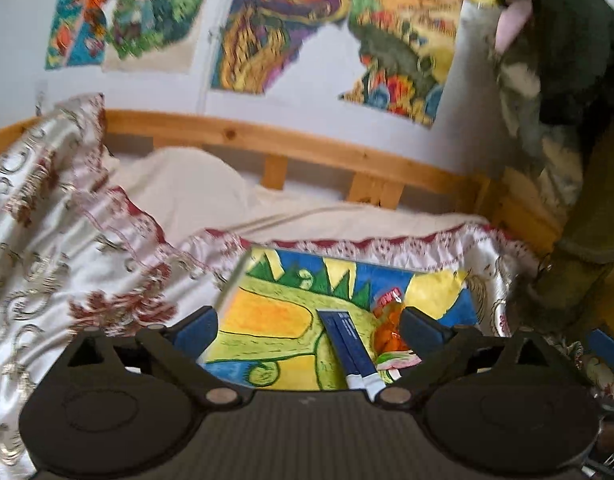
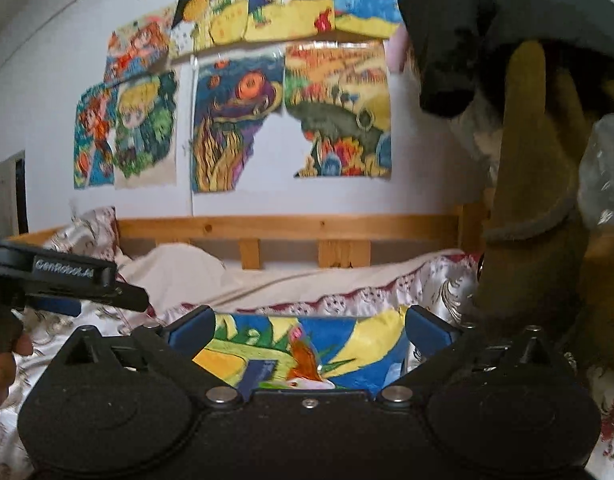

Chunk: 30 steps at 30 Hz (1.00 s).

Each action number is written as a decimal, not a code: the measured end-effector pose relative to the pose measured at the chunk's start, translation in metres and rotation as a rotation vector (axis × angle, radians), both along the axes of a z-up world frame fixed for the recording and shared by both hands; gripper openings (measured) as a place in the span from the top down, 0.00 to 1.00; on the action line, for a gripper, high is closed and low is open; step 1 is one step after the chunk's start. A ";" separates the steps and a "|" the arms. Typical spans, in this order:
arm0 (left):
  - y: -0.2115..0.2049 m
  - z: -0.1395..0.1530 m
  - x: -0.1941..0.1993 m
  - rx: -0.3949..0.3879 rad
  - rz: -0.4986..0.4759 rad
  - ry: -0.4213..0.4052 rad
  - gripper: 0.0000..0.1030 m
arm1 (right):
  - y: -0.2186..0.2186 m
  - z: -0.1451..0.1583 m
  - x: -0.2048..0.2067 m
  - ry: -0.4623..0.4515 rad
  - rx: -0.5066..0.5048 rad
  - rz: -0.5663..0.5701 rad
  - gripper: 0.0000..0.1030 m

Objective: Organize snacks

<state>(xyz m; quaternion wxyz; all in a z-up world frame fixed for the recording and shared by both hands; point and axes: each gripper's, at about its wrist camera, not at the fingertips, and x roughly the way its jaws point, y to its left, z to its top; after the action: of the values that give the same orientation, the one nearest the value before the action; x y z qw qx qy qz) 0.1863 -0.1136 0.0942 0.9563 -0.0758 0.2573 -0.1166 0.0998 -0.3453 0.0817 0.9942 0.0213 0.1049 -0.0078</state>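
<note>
A long dark-blue snack pack (image 1: 349, 346) with a white end lies on a colourful painted sheet (image 1: 267, 320) on the bed. An orange-and-red snack packet (image 1: 389, 328) lies just right of it. My left gripper (image 1: 309, 320) is open and empty above them, fingers spread on either side. My right gripper (image 2: 309, 326) is open and empty over the same sheet (image 2: 347, 336); the blue pack (image 2: 261, 372) and orange packet (image 2: 305, 360) show low between its fingers. The left gripper's body (image 2: 63, 276) shows at left in the right wrist view.
A patterned white-and-red bedspread (image 1: 67, 240) covers the bed, with a wooden rail (image 1: 307, 148) behind. Drawings (image 2: 235, 120) hang on the wall. A large dark and brown plush toy (image 2: 527, 160) stands at the right. A clear plastic bag (image 2: 605, 168) is at far right.
</note>
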 end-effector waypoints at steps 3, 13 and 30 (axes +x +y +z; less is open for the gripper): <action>0.016 0.002 -0.026 0.000 -0.002 -0.053 0.02 | 0.010 0.007 -0.020 -0.027 0.015 0.003 0.01; 0.051 -0.001 -0.098 0.032 -0.003 -0.164 0.01 | 0.038 0.014 -0.079 -0.048 0.023 -0.015 0.01; 0.087 -0.034 -0.167 0.083 0.015 -0.184 0.01 | 0.061 -0.003 -0.143 0.020 0.024 -0.013 0.01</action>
<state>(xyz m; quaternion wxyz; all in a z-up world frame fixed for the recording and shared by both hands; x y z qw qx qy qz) 0.0191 -0.0262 0.0601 0.9790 -0.0267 0.1724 -0.1052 -0.0430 -0.2838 0.0789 0.9927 0.0337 0.1147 -0.0132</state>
